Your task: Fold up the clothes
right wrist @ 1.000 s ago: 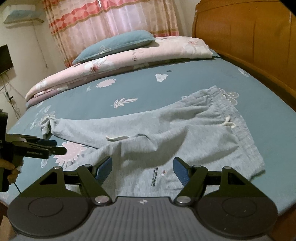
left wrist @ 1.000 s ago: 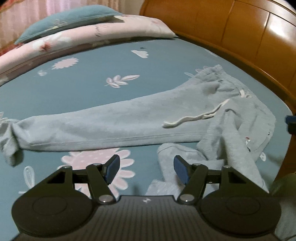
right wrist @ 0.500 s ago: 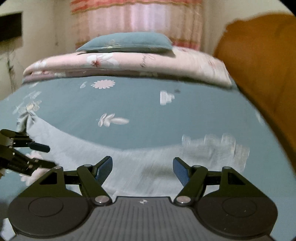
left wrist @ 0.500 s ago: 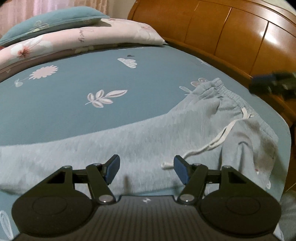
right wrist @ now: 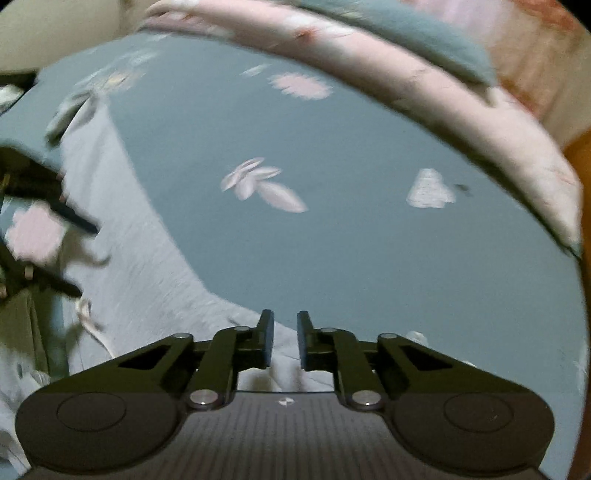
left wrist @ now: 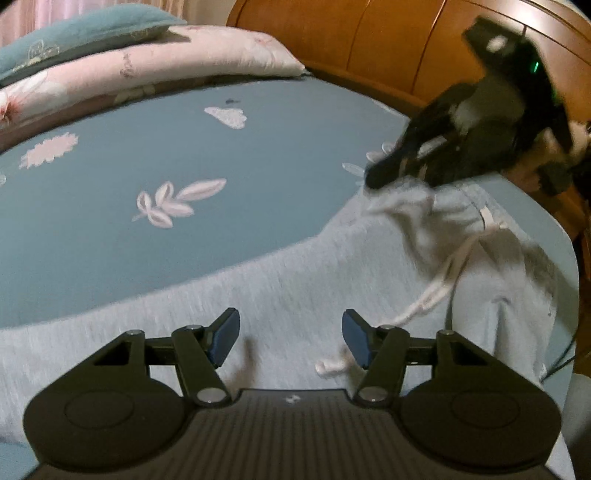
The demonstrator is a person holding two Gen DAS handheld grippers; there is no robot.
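Observation:
Light grey sweatpants (left wrist: 280,280) with a white drawstring (left wrist: 436,291) lie across the teal bed sheet (left wrist: 207,162). My left gripper (left wrist: 290,338) is open and empty, low over the pants' thigh, by the drawstring's loose end. In the left wrist view my right gripper (left wrist: 384,173) pinches the far corner of the waistband and lifts it. In the right wrist view the right gripper (right wrist: 284,341) has its jaws nearly closed on grey cloth (right wrist: 284,347). The left gripper's fingers (right wrist: 70,221) show at that view's left edge.
A wooden headboard (left wrist: 369,40) runs along the right side of the bed. A folded pink floral quilt (left wrist: 155,66) with a teal pillow (left wrist: 81,29) on it lies at the far end. The sheet beyond the pants is bare.
My right gripper swung over to the waistband's far corner, closed its jaws on the cloth and raised it. My left gripper moved forward over the pants and stays open.

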